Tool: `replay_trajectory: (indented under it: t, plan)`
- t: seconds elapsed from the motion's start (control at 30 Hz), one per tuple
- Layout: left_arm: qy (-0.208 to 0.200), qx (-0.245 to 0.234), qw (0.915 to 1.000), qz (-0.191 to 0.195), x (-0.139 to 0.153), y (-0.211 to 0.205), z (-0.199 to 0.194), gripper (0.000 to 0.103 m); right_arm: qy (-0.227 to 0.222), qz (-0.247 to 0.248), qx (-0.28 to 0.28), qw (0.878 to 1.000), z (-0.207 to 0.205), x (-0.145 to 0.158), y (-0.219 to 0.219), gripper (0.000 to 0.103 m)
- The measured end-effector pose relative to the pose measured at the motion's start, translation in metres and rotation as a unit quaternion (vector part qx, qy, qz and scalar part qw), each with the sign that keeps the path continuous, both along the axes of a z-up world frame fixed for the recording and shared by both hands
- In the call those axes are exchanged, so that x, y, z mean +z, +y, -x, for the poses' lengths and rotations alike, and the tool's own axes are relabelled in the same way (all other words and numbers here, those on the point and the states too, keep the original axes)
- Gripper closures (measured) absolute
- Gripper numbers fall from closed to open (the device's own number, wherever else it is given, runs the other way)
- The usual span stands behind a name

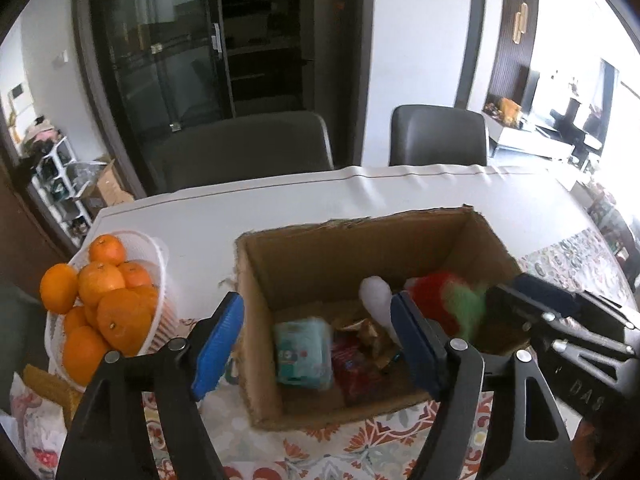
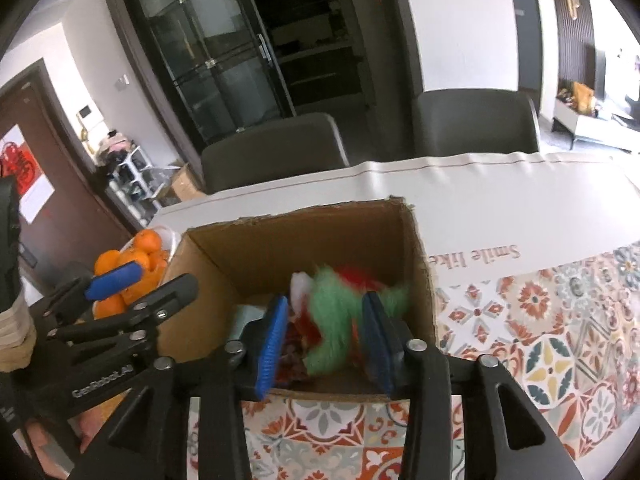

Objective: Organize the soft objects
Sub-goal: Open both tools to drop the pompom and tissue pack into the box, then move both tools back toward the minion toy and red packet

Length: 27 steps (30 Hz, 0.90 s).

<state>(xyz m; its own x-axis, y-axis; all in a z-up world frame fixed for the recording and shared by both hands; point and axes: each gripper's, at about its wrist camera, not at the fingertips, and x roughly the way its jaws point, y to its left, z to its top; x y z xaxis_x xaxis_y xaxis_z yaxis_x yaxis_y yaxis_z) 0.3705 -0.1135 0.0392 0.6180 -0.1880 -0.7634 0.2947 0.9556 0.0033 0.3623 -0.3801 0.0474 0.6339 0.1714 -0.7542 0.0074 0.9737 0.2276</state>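
Observation:
An open cardboard box [image 1: 360, 224] [image 2: 300, 212] stands on the patterned tablecloth. A fluffy green, red and white plush toy [image 1: 444, 300] [image 2: 336, 312] is inside it at the right, blurred. My right gripper [image 2: 326, 298] hangs over the box's near right corner with its jaws apart. The plush lies between the blue pads [image 2: 272, 340], which do not seem to press on it. My left gripper [image 1: 316, 300] stands open and wide over the box's left wall, holding nothing. On the box floor below it lie a teal pack [image 1: 304, 354] and a red packet [image 1: 356, 368].
A white basket [image 1: 156, 256] piled with oranges [image 1: 116, 316] stands left of the box, close to the left gripper. Two grey chairs [image 1: 244, 148] [image 1: 438, 136] sit behind the table. A white cloth [image 2: 500, 200] covers the table's far half.

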Motion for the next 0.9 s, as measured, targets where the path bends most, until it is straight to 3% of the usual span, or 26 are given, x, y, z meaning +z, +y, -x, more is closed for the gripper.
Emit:
replay_trajectory:
  t: [0.33, 0.9]
  plan:
    - [-0.008, 0.030, 0.9995, 0.004, 0.012, 0.020, 0.031, 0.022, -0.005, 0.021, -0.005, 1.000, 0.023, 0.014, 0.008, 0.062]
    - [-0.029, 0.037, 0.9988, -0.017, 0.026, 0.040, 0.105, 0.018, -0.014, 0.038, 0.014, 0.999, 0.090, 0.027, 0.022, 0.062]
